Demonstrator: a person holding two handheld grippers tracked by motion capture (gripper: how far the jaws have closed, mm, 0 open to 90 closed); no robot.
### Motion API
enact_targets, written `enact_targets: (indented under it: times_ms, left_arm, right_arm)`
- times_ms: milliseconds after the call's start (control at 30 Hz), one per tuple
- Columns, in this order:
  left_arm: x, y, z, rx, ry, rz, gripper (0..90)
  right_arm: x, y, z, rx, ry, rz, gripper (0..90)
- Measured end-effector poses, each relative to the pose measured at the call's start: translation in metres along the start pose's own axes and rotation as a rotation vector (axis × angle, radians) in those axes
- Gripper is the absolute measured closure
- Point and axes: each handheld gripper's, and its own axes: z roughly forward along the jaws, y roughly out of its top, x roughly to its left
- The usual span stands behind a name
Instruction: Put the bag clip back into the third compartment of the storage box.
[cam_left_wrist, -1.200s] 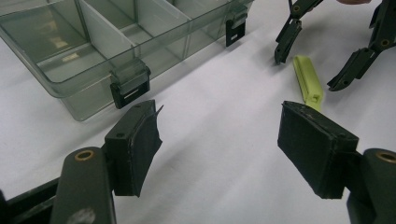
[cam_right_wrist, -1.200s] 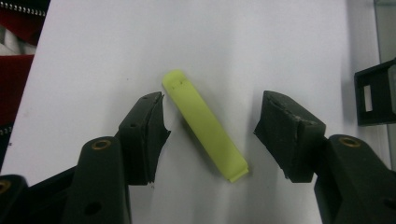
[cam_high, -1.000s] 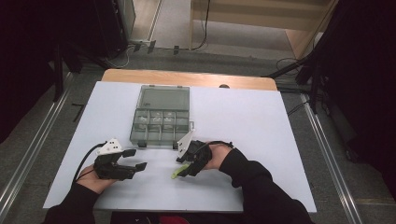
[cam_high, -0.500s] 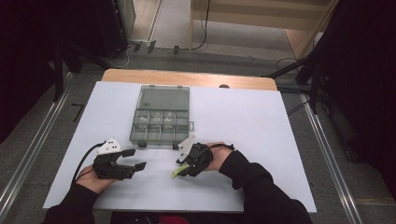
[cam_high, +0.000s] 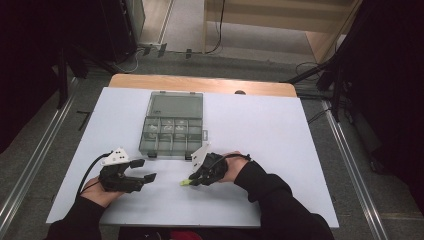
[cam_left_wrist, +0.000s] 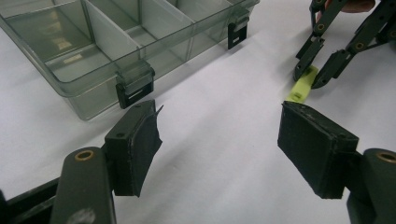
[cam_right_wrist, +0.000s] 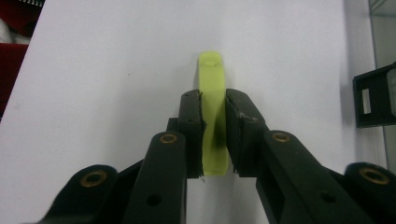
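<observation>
No readable text, labels, brands or numbers anywhere. The clear organizer box (cam_high: 171, 128) has faint pale marks on a compartment floor in the left gripper view, too blurred to read. The yellow-green strip (cam_right_wrist: 212, 112) shows a small raised mark at its far end, not legible. The white surface (cam_high: 260, 130) is blank, and no printing can be made out on either claw.

Box (cam_high: 172, 130) contents (too small) indistinct

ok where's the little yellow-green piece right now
The yellow-green piece lies on the white table, pinched between the right gripper pads, just in front of the clear organiser box.
</observation>
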Motion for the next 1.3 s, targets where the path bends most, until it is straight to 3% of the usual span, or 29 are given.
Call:
enact_targets:
  times_ms: [167, 367, 567, 700, 800, 1000, 1100, 1300]
  left_arm:
    - [0.000, 0.000, 0.000, -0.003, -0.001, 0.000, 28.7]
    - [0.000, 0.002, 0.001, -0.005, -0.006, 0.003, 28.7]
    - [0.000, 0.006, 0.004, -0.007, -0.014, 0.013, 28.7]
    - [0.000, 0.008, 0.006, -0.005, -0.021, 0.020, 28.6]
    - [0.000, 0.010, 0.007, -0.006, -0.036, 0.007, 28.6]
    - [0.000, 0.014, 0.010, -0.004, -0.049, 0.013, 28.7]
    - [0.000, 0.016, 0.012, -0.006, -0.057, 0.020, 28.7]
    - [-0.001, 0.019, 0.015, -0.003, -0.065, 0.029, 28.7]
  right_arm:
    - [0.000, 0.001, 0.000, 0.004, -0.003, 0.008, 79.2]
    - [-0.002, 0.003, -0.004, -0.010, 0.012, 0.052, 79.2]
    - [-0.002, 0.003, -0.015, -0.033, 0.005, 0.167, 79.2]
    - [-0.006, -0.001, -0.020, -0.040, -0.013, 0.214, 79.3]
    - [-0.006, -0.003, -0.024, -0.047, -0.011, 0.282, 79.3]
    - [-0.007, -0.007, -0.030, -0.063, -0.032, 0.354, 79.3]
    - [-0.007, -0.009, -0.034, -0.086, -0.011, 0.394, 79.2]
    - [-0.005, -0.008, -0.039, -0.090, -0.039, 0.442, 79.2]
